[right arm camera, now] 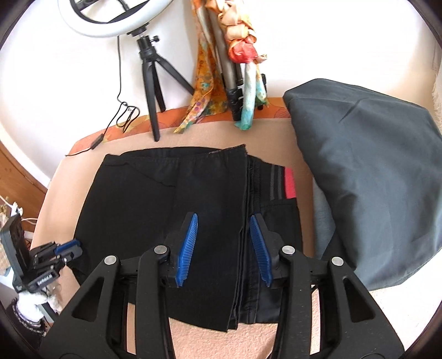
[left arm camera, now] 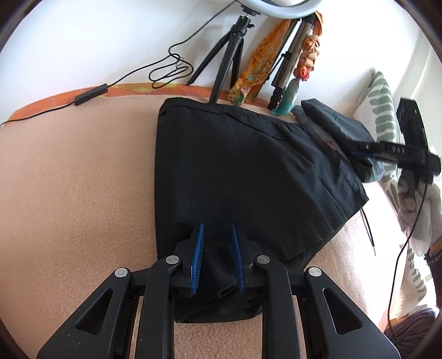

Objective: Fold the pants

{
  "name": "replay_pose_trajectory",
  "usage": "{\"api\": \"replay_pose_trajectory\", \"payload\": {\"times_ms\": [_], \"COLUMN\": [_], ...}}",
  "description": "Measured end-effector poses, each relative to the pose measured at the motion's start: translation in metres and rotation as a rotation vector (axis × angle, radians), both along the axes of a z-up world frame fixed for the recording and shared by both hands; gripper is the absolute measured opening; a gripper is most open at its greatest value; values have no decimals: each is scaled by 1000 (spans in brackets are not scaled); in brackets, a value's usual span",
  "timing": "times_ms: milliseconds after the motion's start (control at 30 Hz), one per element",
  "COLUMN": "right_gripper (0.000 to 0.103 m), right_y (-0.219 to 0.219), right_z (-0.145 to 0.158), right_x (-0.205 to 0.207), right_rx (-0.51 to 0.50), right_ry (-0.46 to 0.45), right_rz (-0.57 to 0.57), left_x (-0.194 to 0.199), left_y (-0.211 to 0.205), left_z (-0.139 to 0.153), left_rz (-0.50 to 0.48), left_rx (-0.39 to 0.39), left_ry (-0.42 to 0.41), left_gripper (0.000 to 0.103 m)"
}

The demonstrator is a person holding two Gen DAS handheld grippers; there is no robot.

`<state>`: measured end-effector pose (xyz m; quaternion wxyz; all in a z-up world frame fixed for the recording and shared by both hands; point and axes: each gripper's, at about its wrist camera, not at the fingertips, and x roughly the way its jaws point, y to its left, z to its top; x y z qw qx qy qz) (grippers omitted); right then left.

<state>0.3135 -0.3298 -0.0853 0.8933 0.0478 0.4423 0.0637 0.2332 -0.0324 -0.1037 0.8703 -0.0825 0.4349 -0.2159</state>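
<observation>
Left gripper [left arm camera: 217, 258]: jaws parted, nothing clamped, poised over the near edge of the black pants [left arm camera: 237, 171]. Right gripper [right arm camera: 223, 250]: jaws parted wide, empty, straddling the pants' folded edge. Pants: folded flat on the beige blanket [left arm camera: 77, 193]. Behind the pants: ring light [right arm camera: 110, 24] on tripod [right arm camera: 152, 80], scarves [right arm camera: 207, 91]. Right of the pants: grey garment [right arm camera: 373, 179], touching their edge.

The ring light [right arm camera: 110, 24] is cut off by the top edge of both views.
</observation>
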Motion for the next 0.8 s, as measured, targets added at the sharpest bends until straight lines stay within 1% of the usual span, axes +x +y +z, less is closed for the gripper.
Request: {"api": "replay_pose_trajectory", "payload": {"times_ms": [33,67,100,167,300,367,467,633,800], "right_gripper": [42,42,42,42,43,43,43,43,43], "right_y": [6,12,18,30,61,80,116,177,223], "right_z": [-2,-5,-7,-11,-17,-18,-18,-25,-42], "right_x": [-4,-7,-11,-15,-11,-4,9,42,75], "right_rx": [-3,-7,-9,-21,-29,-25,-41,-45,-96], "right_ry": [5,10,12,8,17,17,9,27,51], "right_rz": [17,34,50,79,131,163,221,307,338], "left_x": [0,0,0,0,3,2,0,-3,-5], "left_y": [7,13,21,32,38,34,28,25,28], "left_z": [2,4,5,6,-3,-7,-11,-14,-15], "left_rz": [23,50,79,136,153,141,120,113,104], "left_rx": [-23,-39,-53,-73,-79,-91,-90,-85,-94], "left_ry": [4,10,15,16,52,68,78,79,72], "left_gripper": [19,23,36,49,49,49,49,49,49]}}
